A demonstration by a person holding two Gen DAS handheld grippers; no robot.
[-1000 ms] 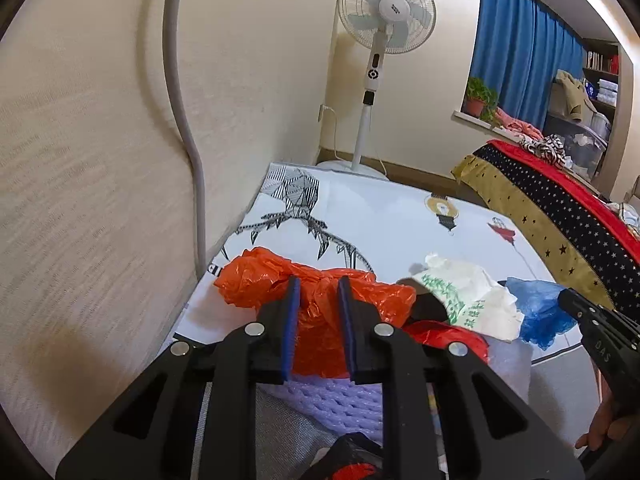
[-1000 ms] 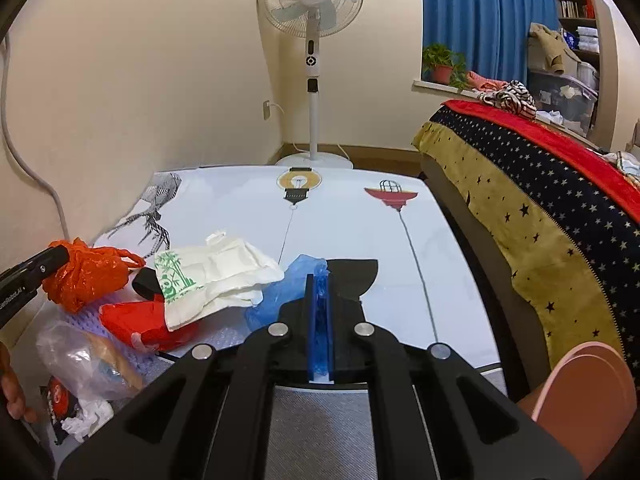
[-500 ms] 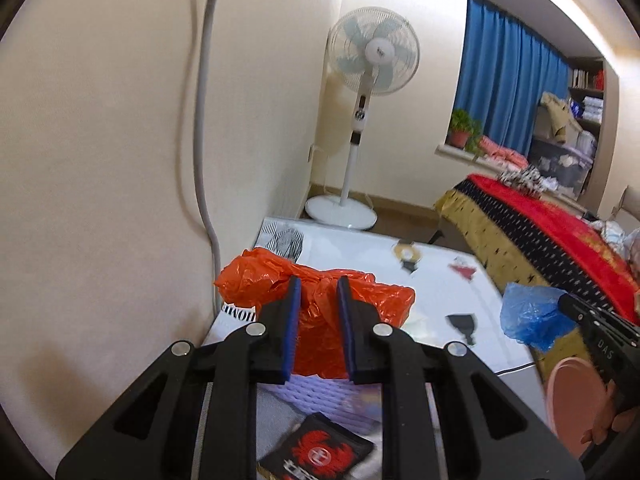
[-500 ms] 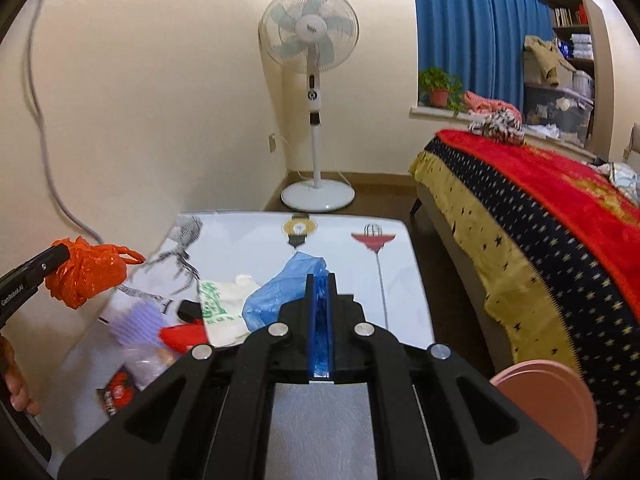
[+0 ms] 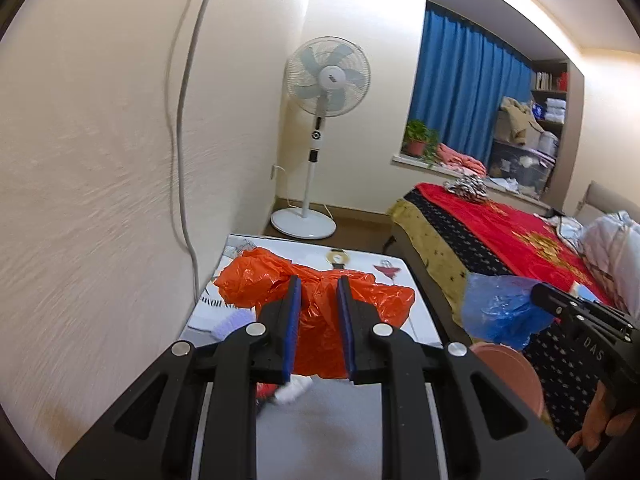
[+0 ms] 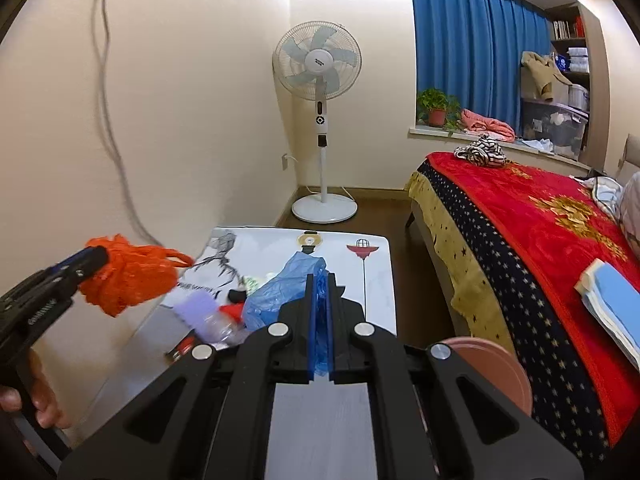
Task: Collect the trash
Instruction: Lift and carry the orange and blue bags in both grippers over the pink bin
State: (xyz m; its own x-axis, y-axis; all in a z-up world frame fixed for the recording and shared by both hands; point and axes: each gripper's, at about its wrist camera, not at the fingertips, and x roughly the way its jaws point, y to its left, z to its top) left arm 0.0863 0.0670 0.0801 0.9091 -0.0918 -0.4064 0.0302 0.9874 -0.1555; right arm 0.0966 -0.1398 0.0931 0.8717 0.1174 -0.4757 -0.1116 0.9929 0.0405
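My left gripper point(image 5: 318, 284) is shut on a crumpled orange plastic bag point(image 5: 320, 300) and holds it well above the white printed table point(image 5: 400, 268). The bag also shows in the right wrist view point(image 6: 128, 276). My right gripper point(image 6: 320, 280) is shut on a blue plastic bag point(image 6: 284, 292), which also shows in the left wrist view point(image 5: 500, 308), held in the air beside the bed. More trash lies on the table: a lilac foam piece point(image 6: 196, 306), a clear plastic wrapper point(image 6: 218, 324) and a red scrap point(image 6: 232, 311).
A round pink bin point(image 6: 496, 368) stands on the floor between the table and the bed point(image 6: 540, 240). A standing fan point(image 6: 320, 64) is at the far wall. A grey cable point(image 5: 184, 160) runs down the left wall.
Both grippers have risen and pulled back from the table, carrying the orange and blue bags with them. The table now looks smaller and farther below.
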